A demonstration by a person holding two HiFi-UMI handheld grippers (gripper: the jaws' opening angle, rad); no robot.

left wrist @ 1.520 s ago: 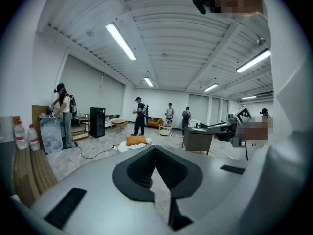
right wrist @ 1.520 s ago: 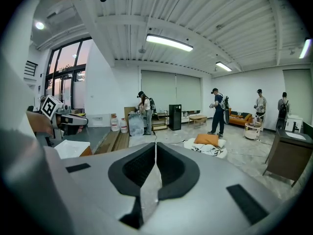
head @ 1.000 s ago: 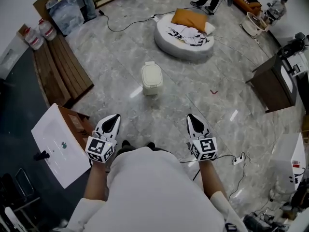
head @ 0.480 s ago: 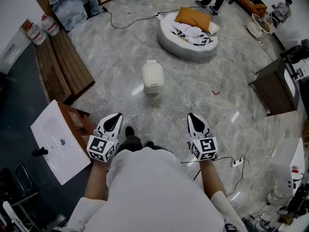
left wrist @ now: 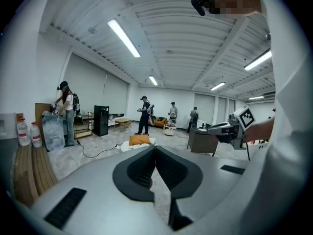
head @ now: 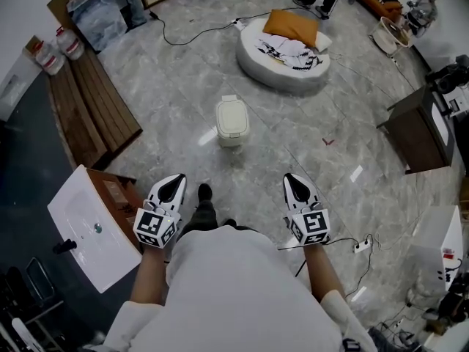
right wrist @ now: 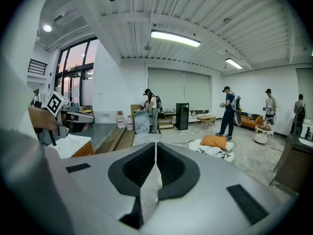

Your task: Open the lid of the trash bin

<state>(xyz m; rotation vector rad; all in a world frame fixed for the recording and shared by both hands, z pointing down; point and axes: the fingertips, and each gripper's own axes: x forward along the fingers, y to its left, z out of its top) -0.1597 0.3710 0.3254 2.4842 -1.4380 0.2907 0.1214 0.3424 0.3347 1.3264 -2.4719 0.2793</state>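
Approach not yet made: trash bin (head: 231, 121) stands on the marble floor (head: 168, 94) well ahead of the person, lid (head: 232, 113) down.

Left gripper (head: 174, 180) and right gripper (head: 293, 180) are held at waist level, both clenched with jaws pressed together and nothing grasped. The step in hand is judged to be closing in; it is best done by the bin being walked up to squarely, one gripper being brought low to the lid's front edge, and the jaws being parted only once that edge is within reach. The bin, its shut lid and the gap to it are shown by the head view alone. In the gripper views the closed, empty jaws are confirmed, and standing people at the far end of the room are seen, but the bin is not clearly made out there.
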